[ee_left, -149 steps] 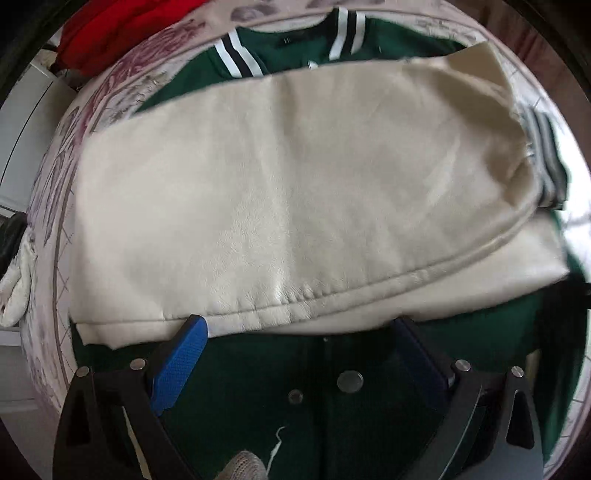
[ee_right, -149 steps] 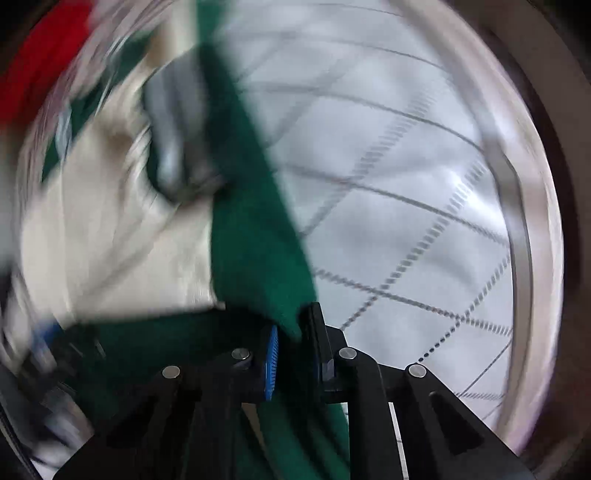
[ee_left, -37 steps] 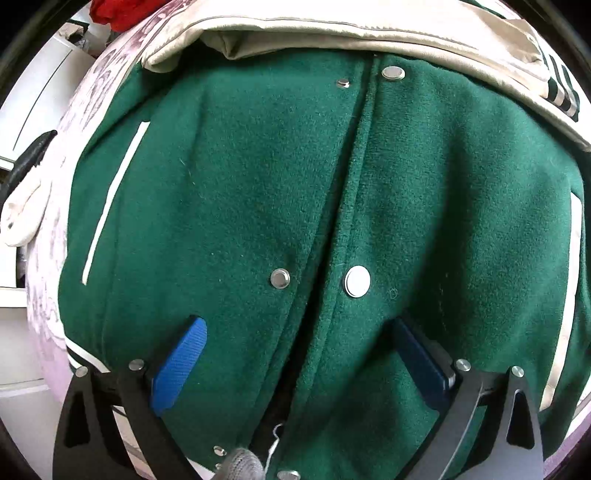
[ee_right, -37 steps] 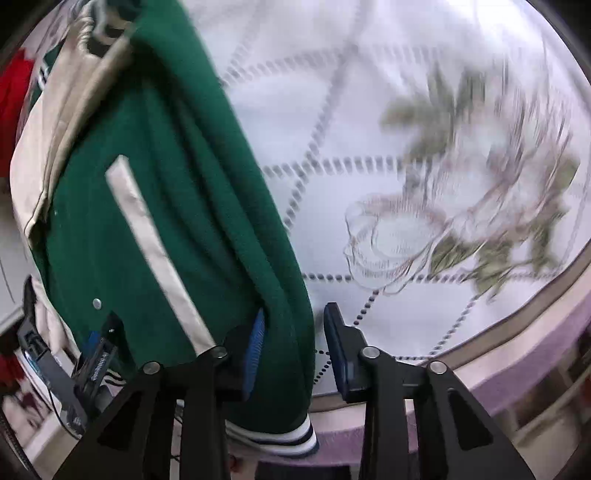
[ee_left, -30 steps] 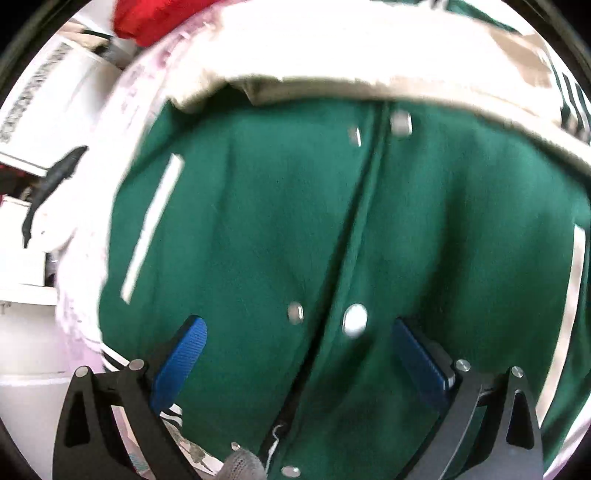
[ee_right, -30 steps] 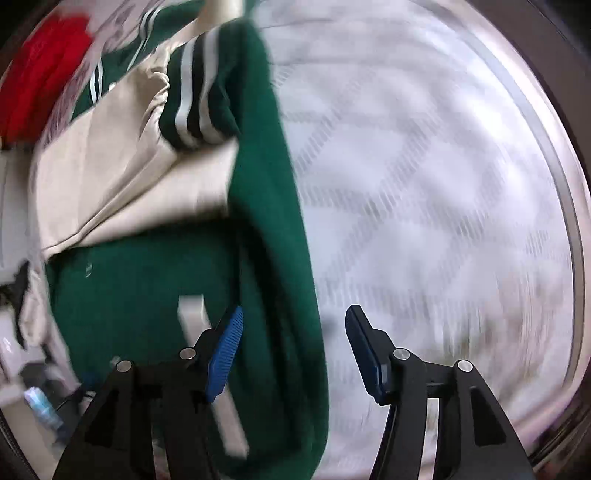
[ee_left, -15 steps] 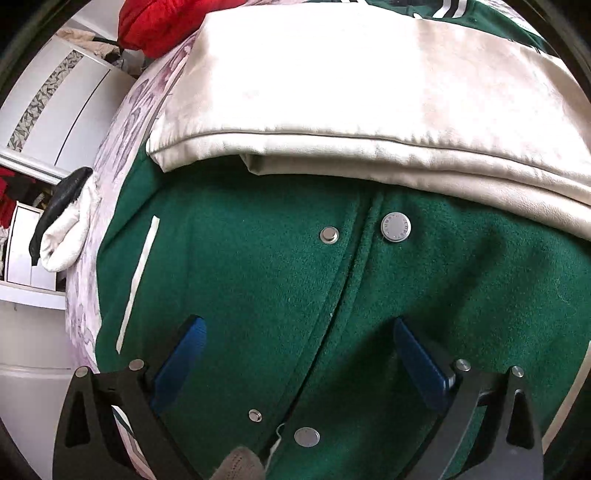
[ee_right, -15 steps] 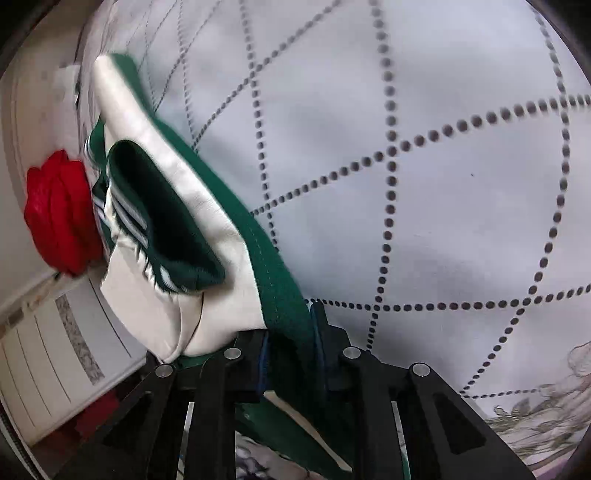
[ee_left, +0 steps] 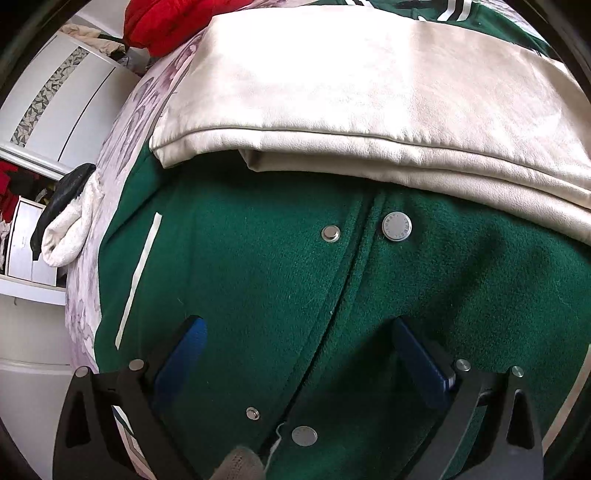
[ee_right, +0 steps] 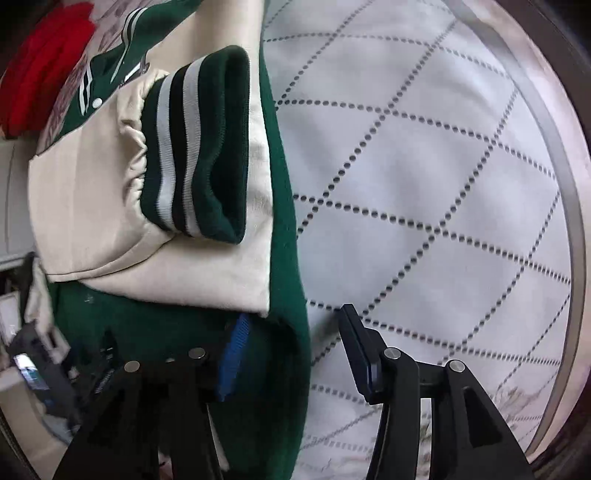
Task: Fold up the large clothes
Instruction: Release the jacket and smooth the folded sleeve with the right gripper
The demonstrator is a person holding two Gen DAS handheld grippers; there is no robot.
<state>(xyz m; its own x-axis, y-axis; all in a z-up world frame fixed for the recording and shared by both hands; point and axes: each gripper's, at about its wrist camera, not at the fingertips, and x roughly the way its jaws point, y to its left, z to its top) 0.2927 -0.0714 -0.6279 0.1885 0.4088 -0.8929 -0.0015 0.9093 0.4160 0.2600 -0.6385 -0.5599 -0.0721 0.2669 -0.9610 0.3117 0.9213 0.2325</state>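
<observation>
A green varsity jacket (ee_left: 280, 280) with metal snaps lies front-up on the bed, its cream sleeves (ee_left: 354, 96) folded across the chest. My left gripper (ee_left: 295, 343) is open, low over the lower front, straddling the snap placket. In the right wrist view the jacket's right side edge (ee_right: 291, 229) runs down the frame, with a cream sleeve (ee_right: 92, 192) and its striped green cuff (ee_right: 199, 147) lying on top. My right gripper (ee_right: 291, 339) is open, its jaws either side of that green edge, holding nothing.
The bed has a white quilted cover with dotted diamonds (ee_right: 424, 184) and a floral border (ee_left: 122, 140). A red garment (ee_left: 166, 18) lies at the far end. A white and black cloth (ee_left: 70, 221) hangs off the left side by white cabinets (ee_left: 62, 99).
My right gripper, shut on the jacket's green side edge half a second ago, has opened and let go. My left gripper has stayed open, sliding slightly up the jacket front.
</observation>
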